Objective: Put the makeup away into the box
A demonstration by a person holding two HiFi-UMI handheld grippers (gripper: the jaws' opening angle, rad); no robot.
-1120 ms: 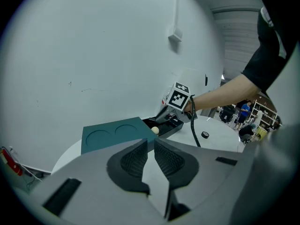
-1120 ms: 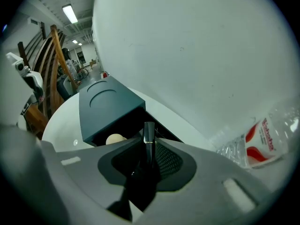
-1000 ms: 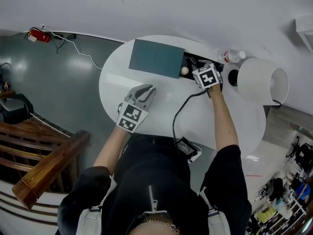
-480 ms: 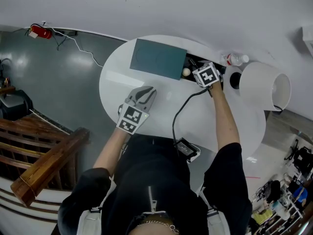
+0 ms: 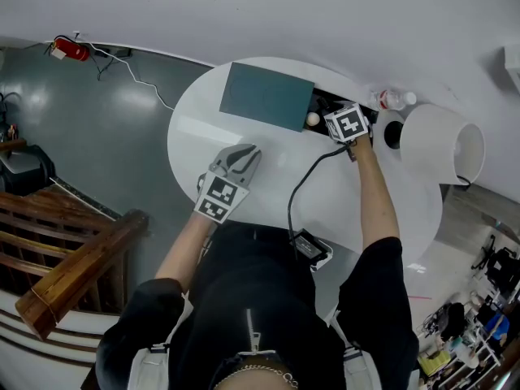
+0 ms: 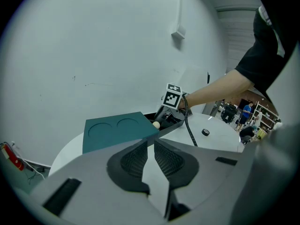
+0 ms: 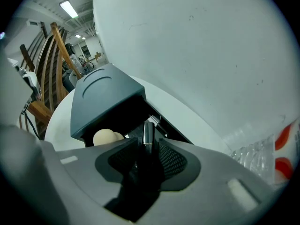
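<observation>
On the white table (image 5: 203,136) lies a teal box (image 5: 266,96) whose lid (image 6: 117,130) is slid aside, leaving its dark right end (image 5: 321,104) uncovered. A beige sponge ball (image 5: 313,119) lies in that end. My right gripper (image 5: 340,114) points steeply down into it. A dark makeup tube (image 7: 148,132) stands between its opening jaws (image 7: 149,146), with a slim gap on each side. The left gripper (image 5: 246,149) rests on the table in front of the box. Its jaws (image 6: 150,144) stand a narrow gap apart with nothing between them.
A large white lamp shade (image 5: 439,136) and a plastic bottle (image 5: 394,98) stand just right of the box. A black cable (image 5: 305,173) runs from the right gripper to a black device (image 5: 311,246) at the near edge. A small black disc (image 6: 205,132) lies on the table.
</observation>
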